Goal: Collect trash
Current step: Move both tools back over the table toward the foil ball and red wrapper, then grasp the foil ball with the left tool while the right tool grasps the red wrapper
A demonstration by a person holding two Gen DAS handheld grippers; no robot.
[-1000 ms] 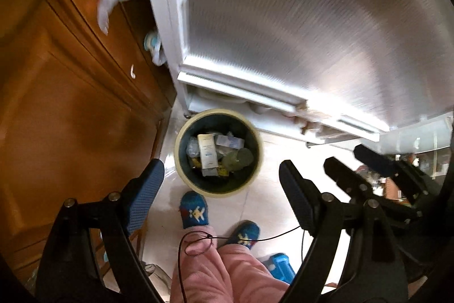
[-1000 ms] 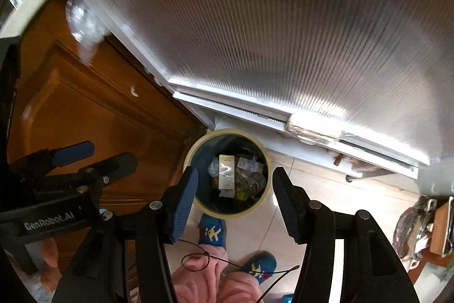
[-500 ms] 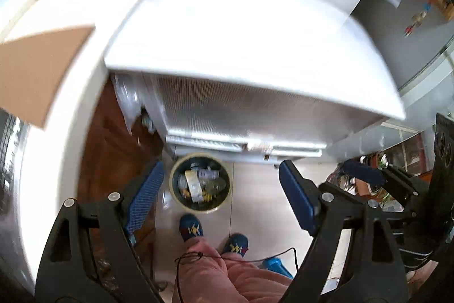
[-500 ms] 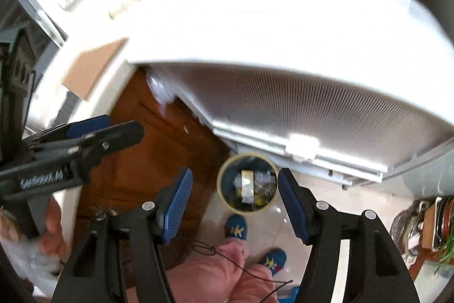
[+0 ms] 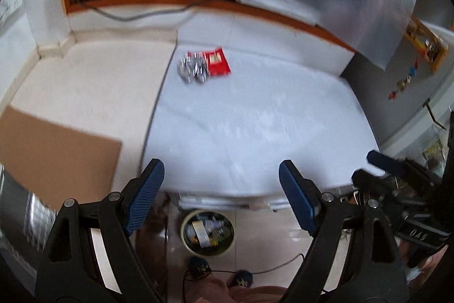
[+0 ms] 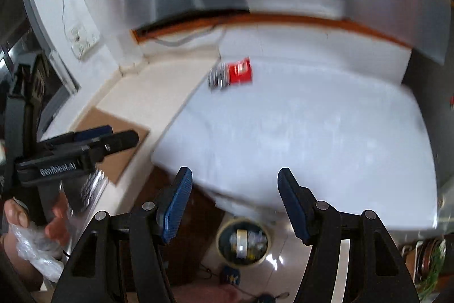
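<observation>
Both grippers have risen from bin level to above the white counter [image 5: 255,118]. Left gripper [image 5: 221,189] stands wide open, empty. Right gripper [image 6: 235,198] is likewise parted and empty. Cardboard sheet [image 5: 56,149] lies at left; crumpled foil wrapper [image 5: 193,67] touches red packet [image 5: 218,65] mid-counter; trash bin [image 5: 208,232] sits on the floor below.
</observation>
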